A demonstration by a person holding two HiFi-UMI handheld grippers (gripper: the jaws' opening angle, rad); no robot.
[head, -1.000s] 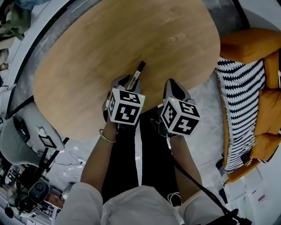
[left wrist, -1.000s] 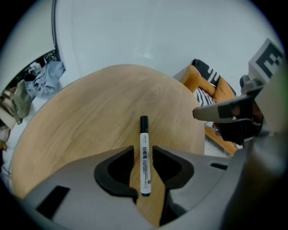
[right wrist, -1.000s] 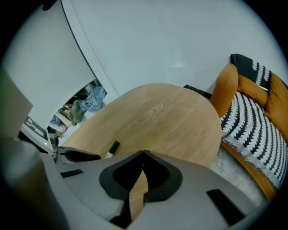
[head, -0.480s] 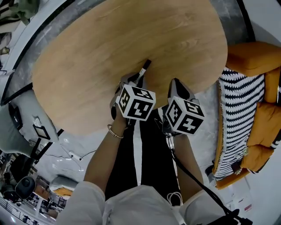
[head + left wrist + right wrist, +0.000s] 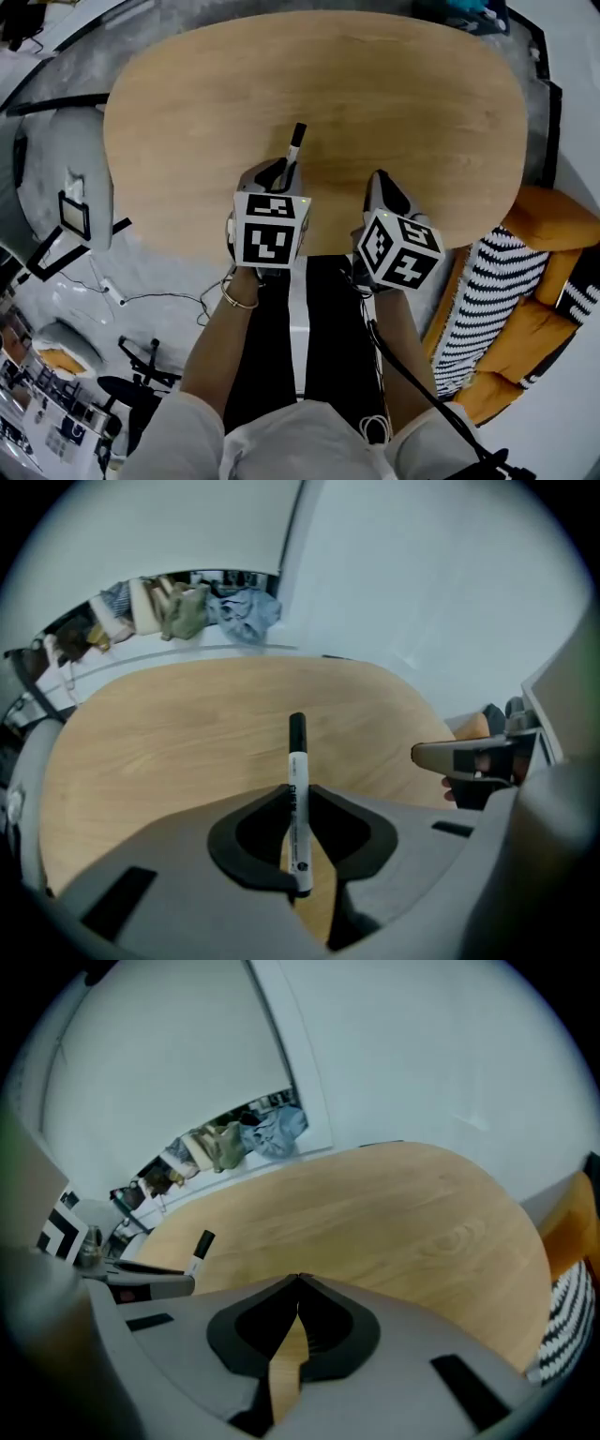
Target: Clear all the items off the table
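Note:
A white marker with a black cap (image 5: 296, 142) sticks out forward from my left gripper (image 5: 284, 172), which is shut on its barrel over the near edge of the round wooden table (image 5: 394, 84). In the left gripper view the marker (image 5: 297, 771) stands pinched between the dark pads, cap end pointing away. My right gripper (image 5: 382, 181) hovers just to the right at the table's near edge. Its jaws (image 5: 298, 1281) are shut tip to tip with nothing in them. The marker's cap (image 5: 201, 1244) shows at the left of the right gripper view.
An orange sofa with a black-and-white striped throw (image 5: 487, 300) stands to the right of the table. A grey chair (image 5: 56, 178) and floor cables (image 5: 122, 295) lie to the left. Clothes (image 5: 187, 607) hang beyond the far edge.
The left jaws have drawn in onto the marker. The head view has swung, so the table now sits more centrally; both grippers stay at the near edge.

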